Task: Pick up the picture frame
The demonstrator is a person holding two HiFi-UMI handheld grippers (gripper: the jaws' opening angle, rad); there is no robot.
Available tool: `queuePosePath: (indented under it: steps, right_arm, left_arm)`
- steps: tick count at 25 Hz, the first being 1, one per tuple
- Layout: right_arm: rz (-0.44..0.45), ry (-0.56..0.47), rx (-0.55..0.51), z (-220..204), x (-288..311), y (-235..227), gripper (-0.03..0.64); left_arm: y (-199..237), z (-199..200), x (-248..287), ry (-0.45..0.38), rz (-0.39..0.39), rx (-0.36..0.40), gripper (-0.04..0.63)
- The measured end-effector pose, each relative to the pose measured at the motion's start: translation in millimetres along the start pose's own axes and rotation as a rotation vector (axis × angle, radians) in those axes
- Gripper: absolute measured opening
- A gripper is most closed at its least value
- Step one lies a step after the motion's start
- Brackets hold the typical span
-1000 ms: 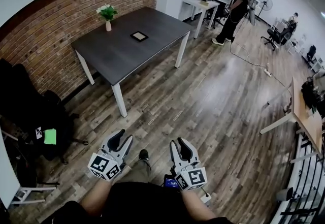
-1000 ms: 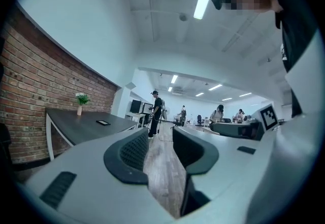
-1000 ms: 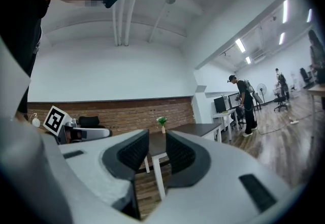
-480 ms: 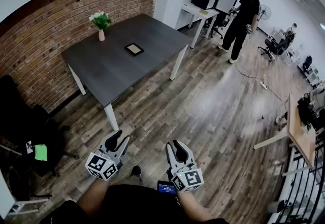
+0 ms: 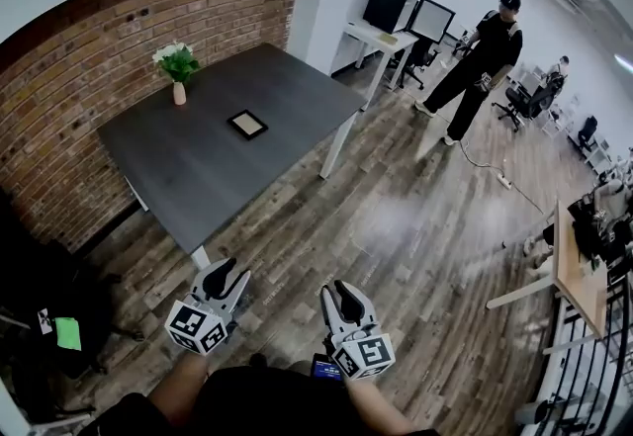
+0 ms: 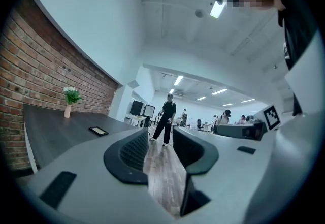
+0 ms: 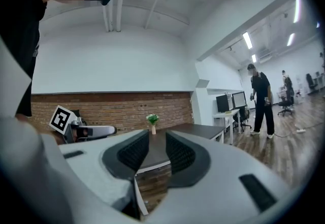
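Note:
A small dark picture frame [image 5: 247, 124] lies flat near the middle of a dark grey table [image 5: 198, 177]; it also shows as a thin dark slab [image 6: 98, 131] in the left gripper view. My left gripper [image 5: 231, 276] and right gripper [image 5: 341, 292] are held level over the wooden floor, short of the table's near corner. Both are open with nothing between their jaws. In the right gripper view the table [image 7: 203, 130] shows past the jaws.
A vase of white flowers [image 5: 177, 68] stands at the table's far left by the brick wall [image 5: 119, 29]. A person in black [image 5: 480, 63] walks near a desk with monitors [image 5: 401, 14]. A wooden table [image 5: 579, 271] is at the right, dark chairs [image 5: 40, 315] at the left.
The table and frame have come closer and lower in the head view as I walk toward them. Both grippers kept their pose. The person in black has stepped to the right.

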State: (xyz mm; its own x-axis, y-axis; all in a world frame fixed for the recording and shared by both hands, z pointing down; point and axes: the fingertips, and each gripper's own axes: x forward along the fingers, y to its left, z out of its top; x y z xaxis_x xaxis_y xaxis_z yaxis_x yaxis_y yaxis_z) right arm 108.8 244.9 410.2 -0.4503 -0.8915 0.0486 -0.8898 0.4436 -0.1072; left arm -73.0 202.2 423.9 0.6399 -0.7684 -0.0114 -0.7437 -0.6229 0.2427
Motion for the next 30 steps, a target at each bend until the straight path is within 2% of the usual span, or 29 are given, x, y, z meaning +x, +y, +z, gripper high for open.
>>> queuePosePath:
  steps: [8, 14, 20, 25, 30]
  right_arm:
    - [0.001, -0.02, 0.004, -2, 62, -55, 0.107]
    - [0.038, -0.018, 0.025, -3, 125, -119, 0.107]
    - [0.135, 0.008, 0.042, 13, 196, -197, 0.107]
    - [0.212, 0.005, 0.053, 25, 250, -261, 0.107]
    - [0.294, 0.007, 0.058, 27, 296, -300, 0.107]
  left_arm:
    - [41, -18, 70, 0.036, 0.011, -0.02, 0.133]
    - [64, -20, 152, 0.054, 0.036, -0.021, 0.133]
    - [88, -5, 250, 0.045, 0.11, -0.058, 0.133]
    - [101, 6, 334, 0.038, 0.152, -0.032, 0.133]
    - [118, 6, 380, 0.037, 0.219, -0.023, 0.133]
